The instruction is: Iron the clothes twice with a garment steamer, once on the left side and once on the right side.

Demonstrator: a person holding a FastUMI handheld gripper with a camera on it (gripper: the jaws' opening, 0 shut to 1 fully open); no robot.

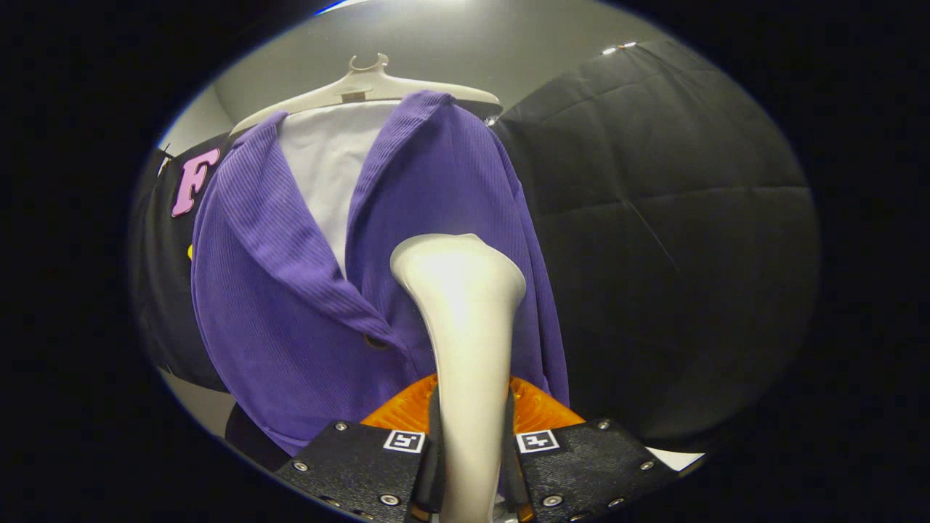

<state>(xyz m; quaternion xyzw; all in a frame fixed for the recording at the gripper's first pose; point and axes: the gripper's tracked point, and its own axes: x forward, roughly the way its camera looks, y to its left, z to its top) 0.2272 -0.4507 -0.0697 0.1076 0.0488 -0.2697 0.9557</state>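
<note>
A: You're gripping the garment steamer (465, 319) with the tool (471, 465), both fingers pressing its smooth neck. Its flared head is meeting the ribbed purple shirt (276, 305) just ahead, right panel.

B: Leftward, the collar is folding over; you're risking snagging it and swinging the plastic hanger (363, 87).

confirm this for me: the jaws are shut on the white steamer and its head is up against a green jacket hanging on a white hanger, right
Not quite: the jacket is purple, not green, as the gripper view shows. The rest holds: the gripper jaws are shut on the white steamer, its head against the jacket on the white hanger.
</note>
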